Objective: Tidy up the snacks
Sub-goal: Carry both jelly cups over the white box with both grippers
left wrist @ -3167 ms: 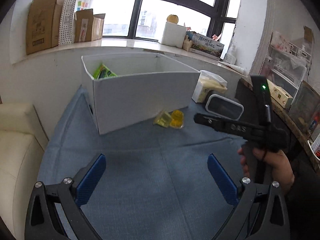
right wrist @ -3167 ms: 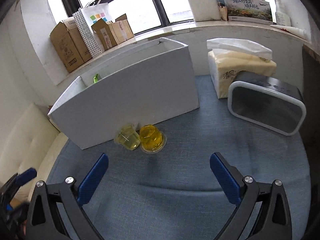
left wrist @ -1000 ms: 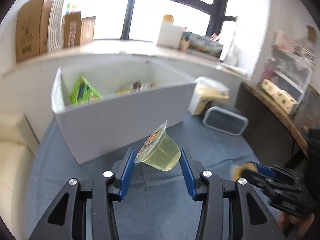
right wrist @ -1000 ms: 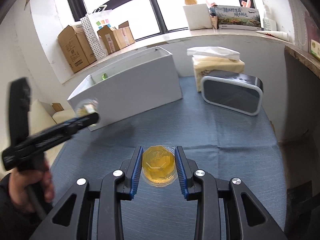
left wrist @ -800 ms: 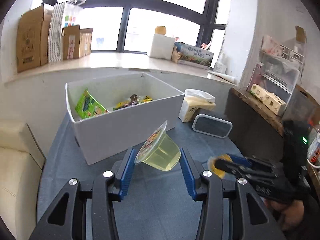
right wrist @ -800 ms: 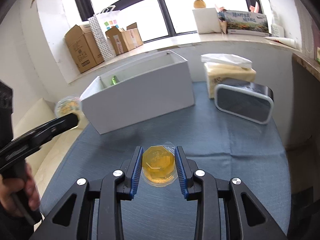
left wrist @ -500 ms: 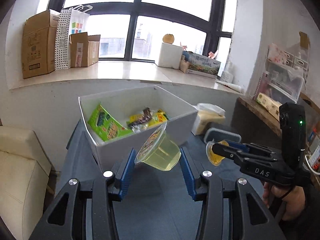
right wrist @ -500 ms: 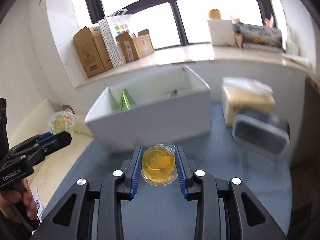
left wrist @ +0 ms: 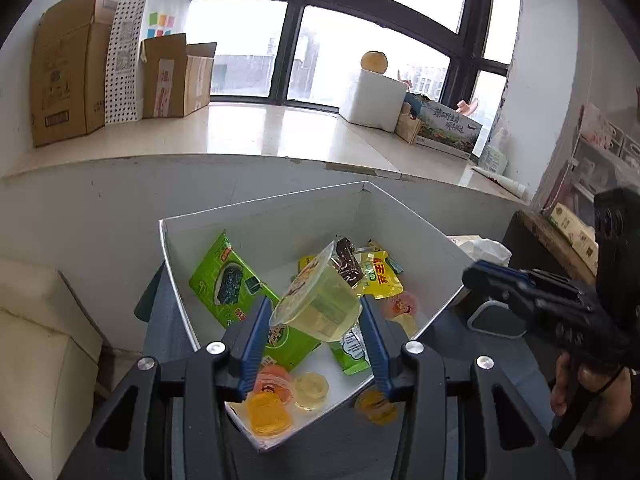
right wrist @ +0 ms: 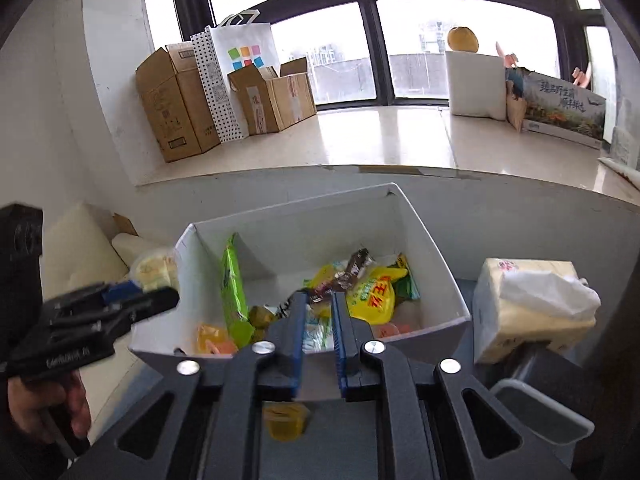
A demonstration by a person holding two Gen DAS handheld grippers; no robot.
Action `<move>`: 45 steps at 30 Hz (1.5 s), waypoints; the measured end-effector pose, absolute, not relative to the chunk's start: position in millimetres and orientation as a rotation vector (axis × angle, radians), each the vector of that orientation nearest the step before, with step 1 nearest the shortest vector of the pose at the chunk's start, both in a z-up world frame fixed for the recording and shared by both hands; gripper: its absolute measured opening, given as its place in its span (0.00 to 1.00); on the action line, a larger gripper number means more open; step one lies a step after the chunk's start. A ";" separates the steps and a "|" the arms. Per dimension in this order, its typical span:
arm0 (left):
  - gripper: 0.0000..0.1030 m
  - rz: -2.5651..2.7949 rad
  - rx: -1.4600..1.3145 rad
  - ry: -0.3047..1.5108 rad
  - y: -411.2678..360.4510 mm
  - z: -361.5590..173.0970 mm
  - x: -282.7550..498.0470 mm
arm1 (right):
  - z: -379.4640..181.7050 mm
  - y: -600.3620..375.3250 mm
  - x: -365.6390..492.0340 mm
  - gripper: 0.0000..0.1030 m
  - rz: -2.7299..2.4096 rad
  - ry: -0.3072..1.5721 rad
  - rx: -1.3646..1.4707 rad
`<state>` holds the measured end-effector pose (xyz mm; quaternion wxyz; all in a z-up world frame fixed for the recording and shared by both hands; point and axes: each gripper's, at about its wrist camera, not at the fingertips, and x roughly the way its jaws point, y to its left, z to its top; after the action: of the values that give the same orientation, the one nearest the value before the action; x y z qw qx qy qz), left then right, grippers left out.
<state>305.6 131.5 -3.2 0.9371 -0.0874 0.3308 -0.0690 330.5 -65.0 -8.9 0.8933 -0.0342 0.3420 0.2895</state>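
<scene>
**Left wrist view.** The left gripper (left wrist: 316,320) is clamped on a clear plastic cup of pale yellow-green jelly (left wrist: 320,304). The cup sits between the two blue fingers (left wrist: 252,340), tilted with its foil lid up and to the left, above the open white cardboard box (left wrist: 280,216).

Inside the box I count:
- five small jelly cups: an orange one (left wrist: 266,416), a pink one (left wrist: 274,380) and a pale yellow one (left wrist: 312,388) at the near corner, and two more (left wrist: 400,306) by the right wall
- two green packets, the larger one (left wrist: 228,288) leaning at the left
- one yellow pouch (left wrist: 376,276)
- one dark wrapped bar (left wrist: 348,264)

One orange jelly cup (left wrist: 376,404) shows blurred just outside the near wall, below the right-hand finger. The right gripper (left wrist: 480,276) reaches in from the right, its tips together.

**Right wrist view.** The right gripper's fingers (right wrist: 298,332) stand only a narrow slit apart, with nothing between them. The orange jelly cup (right wrist: 286,420) lies below them, in front of the box's (right wrist: 424,240) near wall. Whether it rests on the table I cannot tell.

At the left, the left gripper (right wrist: 120,304) holds the pale cup (right wrist: 154,270) beside the box's left wall. To the right of the box are one wrapped tissue pack (right wrist: 532,312) and one grey-rimmed container (right wrist: 540,412).
</scene>
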 end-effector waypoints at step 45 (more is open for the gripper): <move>0.48 -0.172 -0.160 0.650 110.3 -4.6 263.5 | -67.1 -51.8 245.5 0.34 0.659 0.821 -0.032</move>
<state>263.5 110.3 -4.6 0.9409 -0.0784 0.3186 -0.0845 245.5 -51.8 -67.1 0.8646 -0.0153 0.3917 0.3144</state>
